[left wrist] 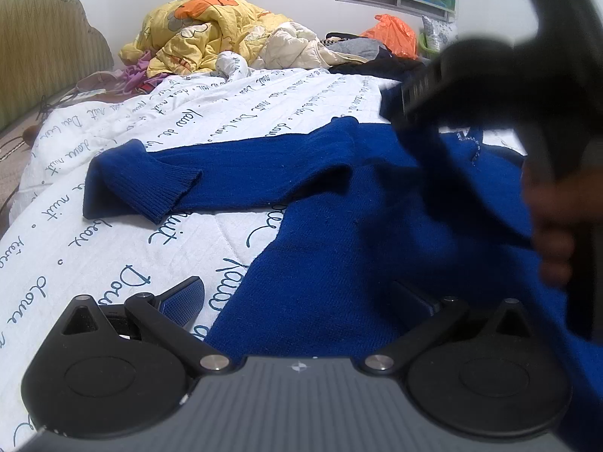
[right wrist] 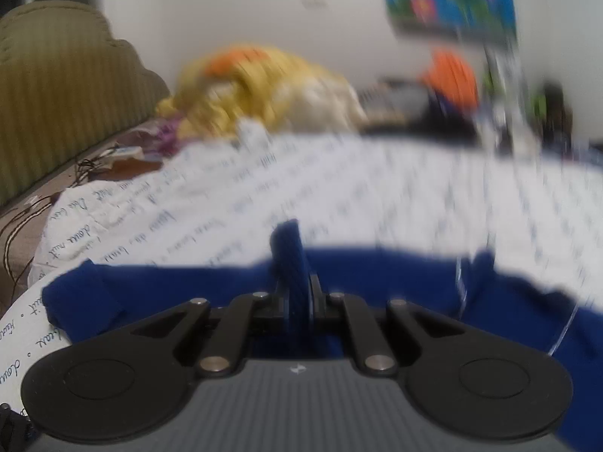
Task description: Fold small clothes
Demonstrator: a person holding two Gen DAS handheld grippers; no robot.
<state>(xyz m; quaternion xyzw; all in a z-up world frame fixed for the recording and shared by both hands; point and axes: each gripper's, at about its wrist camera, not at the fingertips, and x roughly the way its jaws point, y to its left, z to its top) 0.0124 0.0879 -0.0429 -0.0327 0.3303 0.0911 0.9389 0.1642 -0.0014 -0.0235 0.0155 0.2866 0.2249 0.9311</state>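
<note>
Spread wide in the left wrist view, the left gripper (left wrist: 297, 301) is being held low over the bed with nothing between its ribbed blue pads (left wrist: 181, 301); the right-hand pad is being covered by the hem of the blue sweater (left wrist: 339, 233). A fine, soft knit is being shown here, with a ribbed cuff at the end of the sleeve (left wrist: 150, 188), which is being stretched flat toward the left edge of the bed. Underneath, a white quilted bedsheet (left wrist: 113, 248) printed with dark cursive lettering is being used as the work surface. At the right edge of this view, the right gripper (left wrist: 410, 101) is being seen from outside, blurred, with a fold of the sweater being lifted by it, and the person's right hand (left wrist: 554, 233) is being wrapped around its handle. Toward the far end of the bed, a crumpled yellow quilt (left wrist: 211, 34) and an orange plastic bag (left wrist: 392, 34) are being shown sharply, beside a green padded headboard (left wrist: 41, 45).

In the right wrist view, everything beyond the right gripper (right wrist: 297, 263) is being smeared. Its pads are being pressed nearly together on a narrow upright strip of the blue sweater (right wrist: 188, 282), a grip not being resolved from the other side. The bedsheet (right wrist: 377, 196) is being shown behind the blue band.
</note>
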